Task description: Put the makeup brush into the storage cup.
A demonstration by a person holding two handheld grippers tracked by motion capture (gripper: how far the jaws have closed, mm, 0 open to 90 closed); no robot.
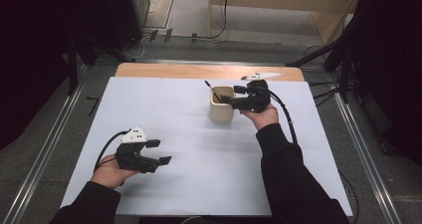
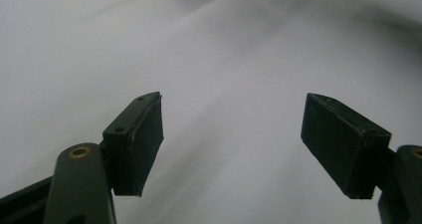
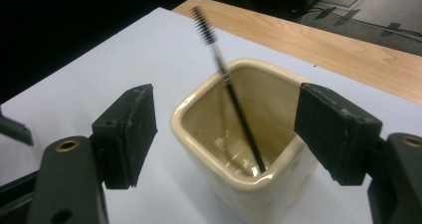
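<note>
Mascara brush (image 3: 234, 97) standing tilted inside cream ceramic cup (image 3: 278, 184), on white table (image 1: 199, 149); light, thin, probably slippery; best pinched at upper stem; right gripper (image 3: 224, 129) open around cup; left gripper (image 2: 231, 144) open, empty.

I work in a lab-like recording room. My white-covered wooden tabletop (image 1: 164, 104) stands between dark curtains (image 1: 35, 45), metal floor rails (image 1: 45, 149) and loose black cables (image 1: 219, 32).

Brush (image 3: 226, 79) tip blurred; cup (image 3: 249, 184) base cut off at btm edge, right claw view
</note>
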